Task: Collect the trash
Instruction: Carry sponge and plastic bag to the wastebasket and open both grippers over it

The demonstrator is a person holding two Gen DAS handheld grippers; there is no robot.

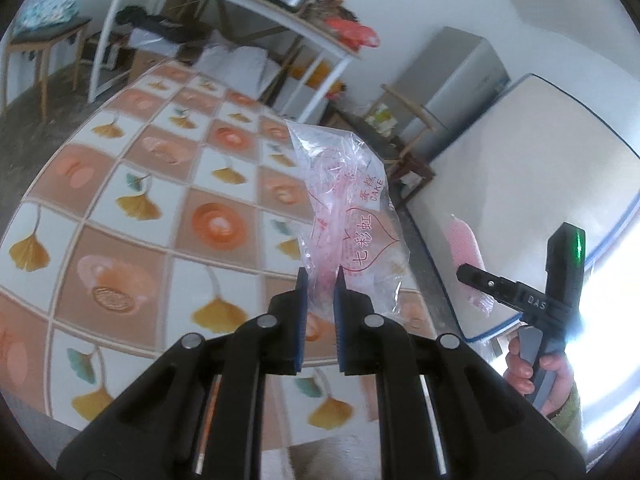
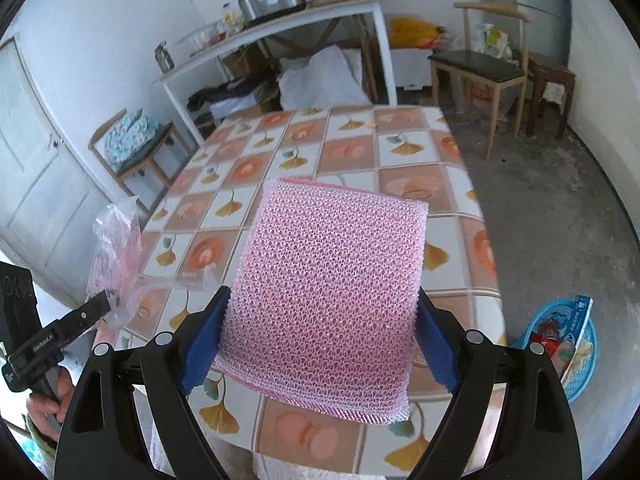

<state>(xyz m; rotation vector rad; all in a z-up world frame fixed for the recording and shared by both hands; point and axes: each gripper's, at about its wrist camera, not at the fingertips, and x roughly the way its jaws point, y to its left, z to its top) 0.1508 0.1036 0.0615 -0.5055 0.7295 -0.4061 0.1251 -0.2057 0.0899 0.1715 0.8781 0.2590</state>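
Both pieces of trash were already off the counter [image 2: 440, 184] and in the air. The left hand-held gripper [image 1: 320, 276] was pinched almost shut on the lower end of a clear wrapper [image 1: 348, 200] printed in pink, which stood up loosely above its tips. The right hand-held gripper [image 2: 320, 320] stood wide, its blue pads pressed on both sides of a pink mesh pad [image 2: 328, 292] that filled the whole gap.

I judged the pickup done and the carrying in hand. A blue basket [image 2: 576, 344] already holding scraps sat on the floor just off the counter's corner, on the right side; the next move would be to bring each piece over it and let go, the flimsy wrapper likely to cling or drift.

The counter wore a cloth of orange squares and yellow leaves and looked bare. Around it: a white side table [image 2: 280, 36] piled with pots, wooden chairs [image 2: 480, 60], a grey concrete floor
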